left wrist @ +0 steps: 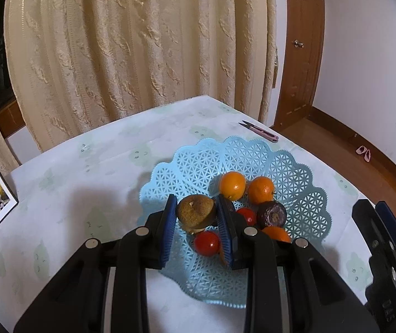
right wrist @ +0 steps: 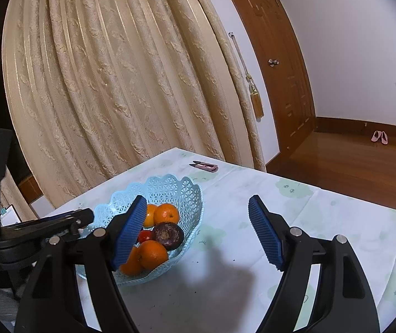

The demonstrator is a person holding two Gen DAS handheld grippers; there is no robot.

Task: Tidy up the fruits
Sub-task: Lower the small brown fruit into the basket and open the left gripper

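While the left gripper (left wrist: pixel 196 222) is clamping one brown fruit (left wrist: pixel 196 214) above the light-blue lattice basket (left wrist: pixel 303 194), the right gripper (right wrist: pixel 198 233) is standing wide apart and empty just beside that basket. Inside the basket are lying two red tomatoes (left wrist: pixel 207 243), one dark purple fruit (left wrist: pixel 271 214) and four oranges (right wrist: pixel 152 254). Beyond the basket one pink thread snipper (left wrist: pixel 259 131) is lying on the tablecloth (left wrist: pixel 87 172).

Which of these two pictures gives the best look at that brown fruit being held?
The left wrist view. There the brown fruit sits front and centre, clamped between the left gripper pads above the blue basket. In the right wrist view the fruit cannot be made out; only the left gripper's black body shows at the picture's left edge.
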